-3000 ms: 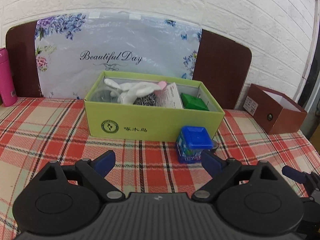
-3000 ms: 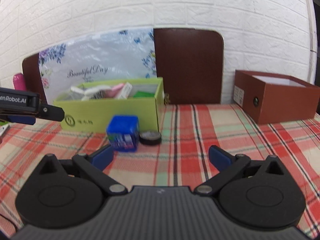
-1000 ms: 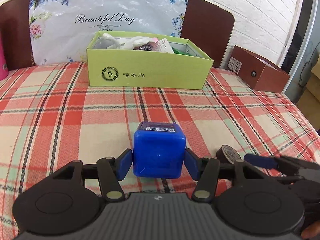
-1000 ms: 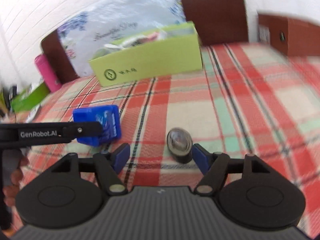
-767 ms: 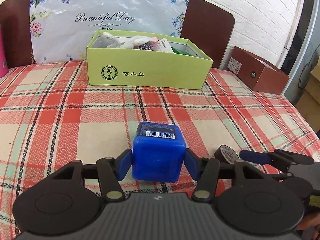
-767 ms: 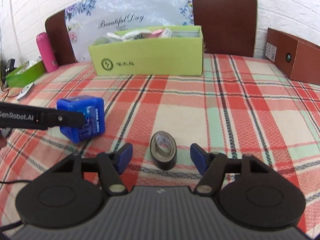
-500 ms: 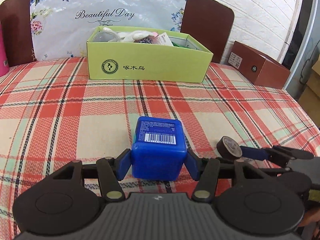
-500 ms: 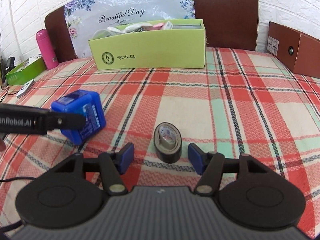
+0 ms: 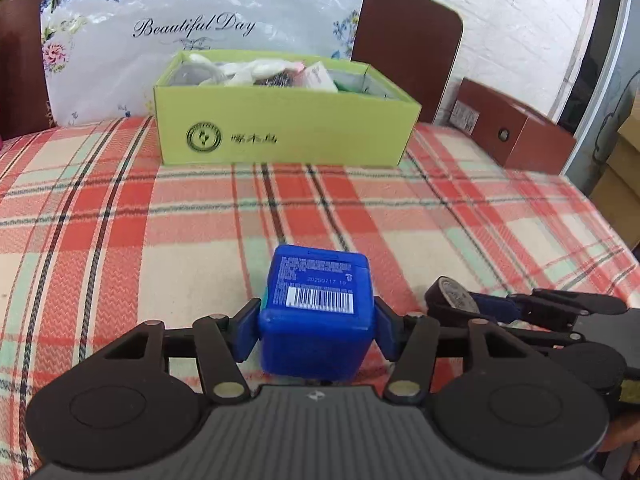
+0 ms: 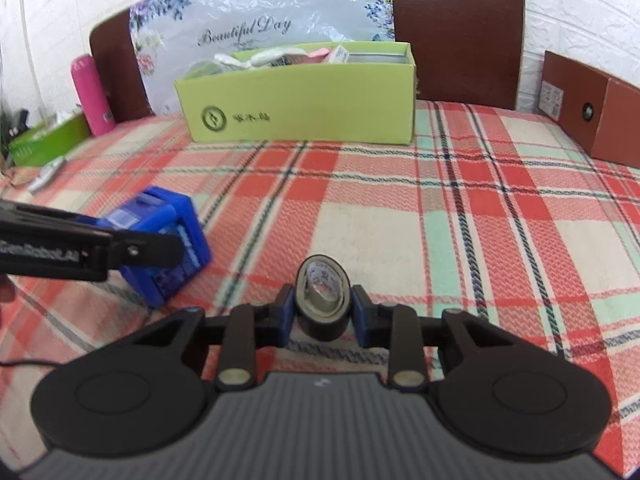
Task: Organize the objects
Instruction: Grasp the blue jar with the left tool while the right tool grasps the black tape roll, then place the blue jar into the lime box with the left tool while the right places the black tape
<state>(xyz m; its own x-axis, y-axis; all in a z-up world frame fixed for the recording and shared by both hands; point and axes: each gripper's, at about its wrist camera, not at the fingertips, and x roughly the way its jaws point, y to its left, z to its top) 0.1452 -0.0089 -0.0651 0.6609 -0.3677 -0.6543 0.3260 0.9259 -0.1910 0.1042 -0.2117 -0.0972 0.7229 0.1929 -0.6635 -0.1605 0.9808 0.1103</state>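
A red, cream and mint plaid cloth covers the surface, and behind it stands a white brick wall with two dark brown chair backs against it. A crinkled plastic sheet printed with flowers and the words "Beautiful Day" leans between them. At the far left stands an upright pink bottle beside a low green tray, and at the far right sits a brown box with a white label.

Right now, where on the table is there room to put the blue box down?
The checked cloth lies bare between the blue box and the green box. The green box is crowded inside.
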